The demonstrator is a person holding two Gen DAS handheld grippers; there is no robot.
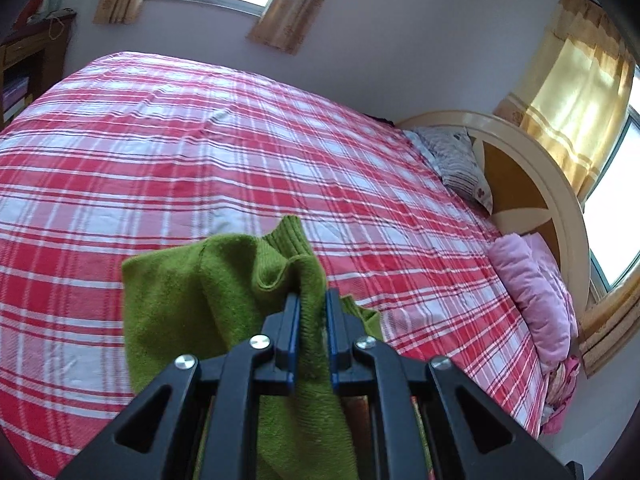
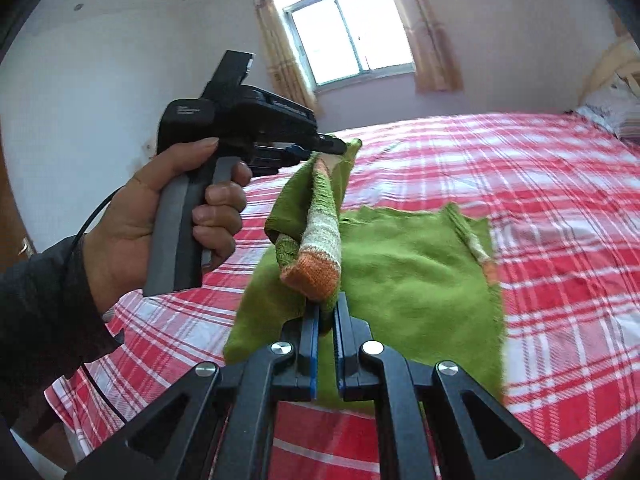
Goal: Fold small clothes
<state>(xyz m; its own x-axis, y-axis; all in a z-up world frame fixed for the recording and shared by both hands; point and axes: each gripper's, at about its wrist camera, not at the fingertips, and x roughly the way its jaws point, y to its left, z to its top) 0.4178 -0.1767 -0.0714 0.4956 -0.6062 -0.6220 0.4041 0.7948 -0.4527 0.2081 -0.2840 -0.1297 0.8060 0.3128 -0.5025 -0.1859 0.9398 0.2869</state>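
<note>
A small green knitted sweater (image 2: 416, 276) with orange and white striped cuffs hangs over the red plaid bed (image 2: 560, 208); part of it lies on the sheet. My right gripper (image 2: 327, 304) is shut on a bunched fold of it, near a striped cuff (image 2: 320, 248). In the left wrist view my left gripper (image 1: 311, 300) is shut on a ribbed green edge of the sweater (image 1: 224, 280), held above the bed. In the right wrist view the left gripper (image 2: 340, 147) shows at upper left, held by a hand (image 2: 160, 216), pinching the sweater's far end.
The plaid bedsheet (image 1: 200, 152) covers a wide bed. A striped pillow (image 1: 456, 160) and a pink folded blanket (image 1: 536, 292) lie by the rounded headboard (image 1: 532, 184). Curtained windows (image 2: 352, 36) sit in the far walls. A wooden shelf (image 1: 24, 72) stands at the left.
</note>
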